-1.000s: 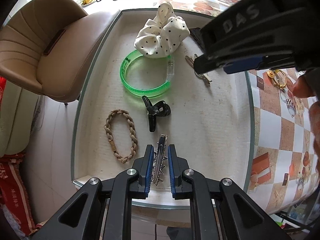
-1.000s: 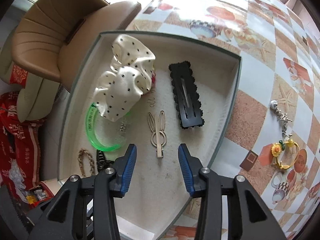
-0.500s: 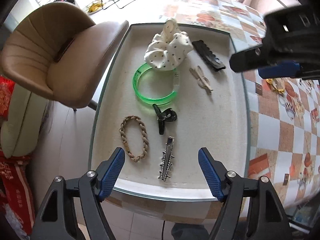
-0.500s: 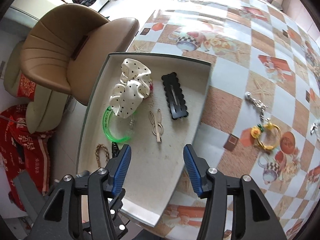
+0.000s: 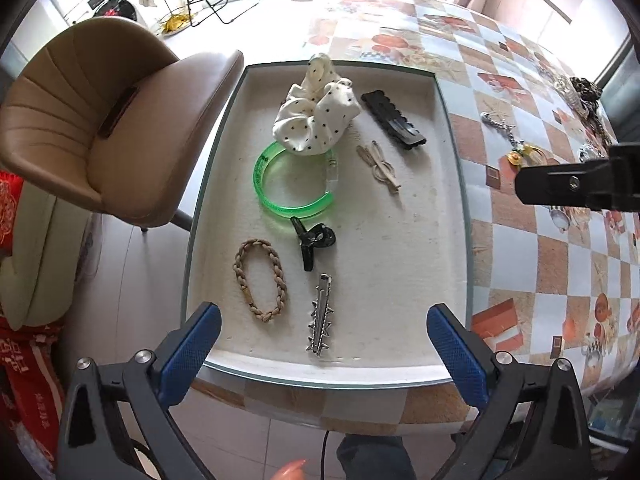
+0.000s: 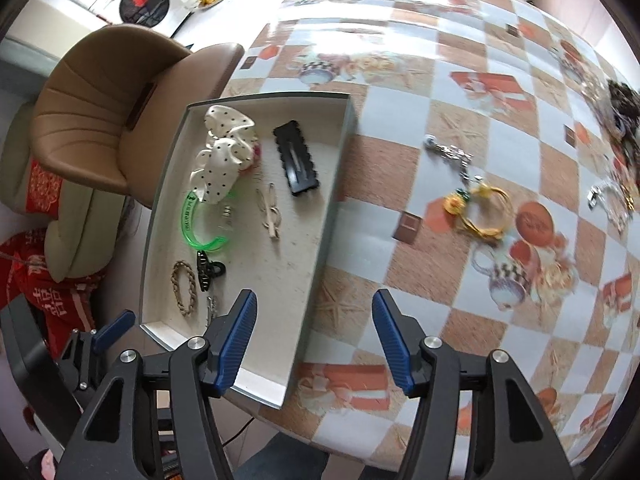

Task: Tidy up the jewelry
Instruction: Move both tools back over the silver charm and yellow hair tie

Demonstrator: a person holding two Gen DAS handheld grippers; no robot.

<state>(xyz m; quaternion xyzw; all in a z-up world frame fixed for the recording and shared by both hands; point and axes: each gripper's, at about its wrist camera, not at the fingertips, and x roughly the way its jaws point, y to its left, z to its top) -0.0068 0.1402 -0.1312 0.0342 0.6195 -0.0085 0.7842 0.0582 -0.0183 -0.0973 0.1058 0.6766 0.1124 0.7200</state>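
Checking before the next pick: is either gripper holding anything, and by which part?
Nothing is held. Left gripper and right gripper are both open and empty.

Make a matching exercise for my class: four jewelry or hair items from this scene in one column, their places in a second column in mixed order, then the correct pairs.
Column 1
1. spiked silver hair clip
2. yellow flower bracelet
3. polka-dot scrunchie
4. braided tan hair tie

Column 2
A. on the checkered tablecloth, outside the tray
B. tray's far end, overlapping the green bangle
C. tray's near edge, right of the hair tie
D. tray's near-left corner

Pairs: 1-C, 2-A, 3-B, 4-D
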